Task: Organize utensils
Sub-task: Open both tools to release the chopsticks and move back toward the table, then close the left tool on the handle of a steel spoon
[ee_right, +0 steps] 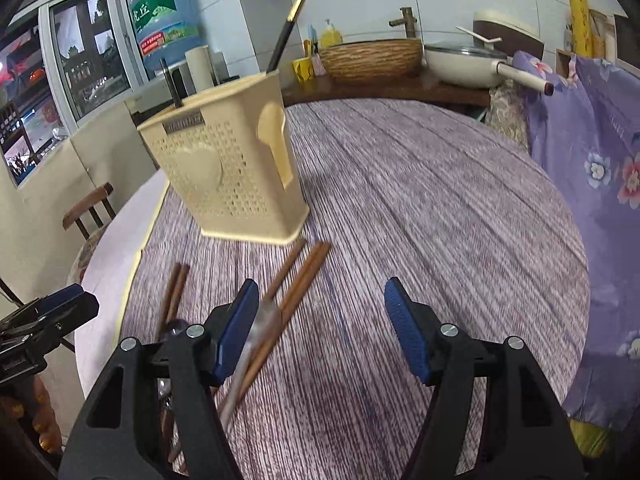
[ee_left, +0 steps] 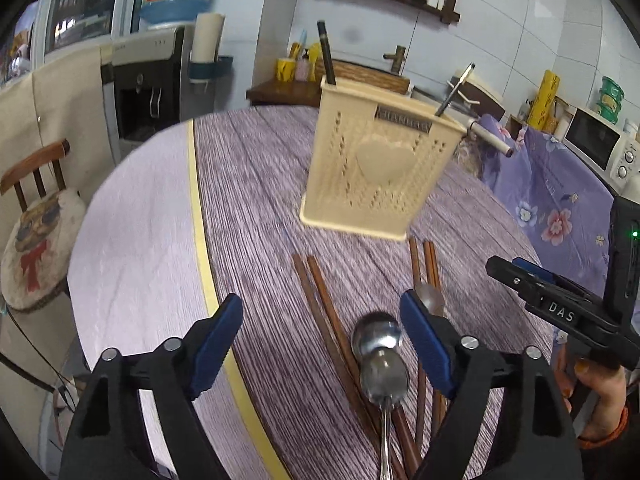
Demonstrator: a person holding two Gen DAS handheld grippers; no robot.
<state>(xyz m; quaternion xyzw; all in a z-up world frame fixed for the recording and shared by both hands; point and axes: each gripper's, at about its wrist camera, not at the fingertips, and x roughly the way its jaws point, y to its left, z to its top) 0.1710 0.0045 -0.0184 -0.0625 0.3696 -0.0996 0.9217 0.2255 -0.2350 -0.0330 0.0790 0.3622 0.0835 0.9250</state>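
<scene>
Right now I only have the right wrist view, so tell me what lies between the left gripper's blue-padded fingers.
Observer: Two shiny metal spoons, bowls overlapping, lying over brown wooden chopsticks.
Operator: Report whether the left gripper has hold of them.
Observer: No. The left gripper is open, with its pads clear of both spoons.
Operator: Say which way the handles run.
Observer: Back toward the left wrist camera, away from the cream perforated plastic utensil holder.
</scene>
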